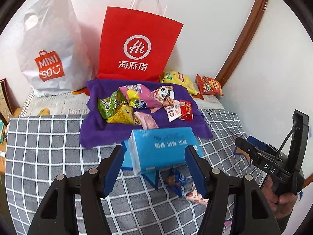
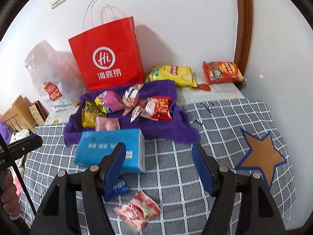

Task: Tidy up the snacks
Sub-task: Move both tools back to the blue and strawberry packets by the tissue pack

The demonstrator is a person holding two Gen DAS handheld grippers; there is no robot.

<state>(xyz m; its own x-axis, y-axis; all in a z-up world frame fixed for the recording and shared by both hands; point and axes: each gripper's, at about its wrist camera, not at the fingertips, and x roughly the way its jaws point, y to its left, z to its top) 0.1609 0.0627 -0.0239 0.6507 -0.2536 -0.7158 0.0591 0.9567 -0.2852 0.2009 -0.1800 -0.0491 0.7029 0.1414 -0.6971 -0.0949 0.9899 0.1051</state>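
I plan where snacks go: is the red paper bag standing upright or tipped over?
Upright: the red paper bag stands against the wall, handles up, behind the purple towel.

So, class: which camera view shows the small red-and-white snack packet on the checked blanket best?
The right wrist view: the red-and-white packet lies whole, though slightly blurred, on the checked blanket below the open right gripper. In the left wrist view a finger hides most of it.

Left gripper (image 1: 155,168): black plastic arms, blue rectangular finger pads (image 1: 197,174), round silver pivot screws (image 1: 215,170). Right gripper (image 2: 158,166): same build, blue pads (image 2: 115,168), silver screws (image 2: 223,169). At right edge of left view: black housing lettered "DAS" (image 1: 270,171), thin black cable (image 1: 281,148).
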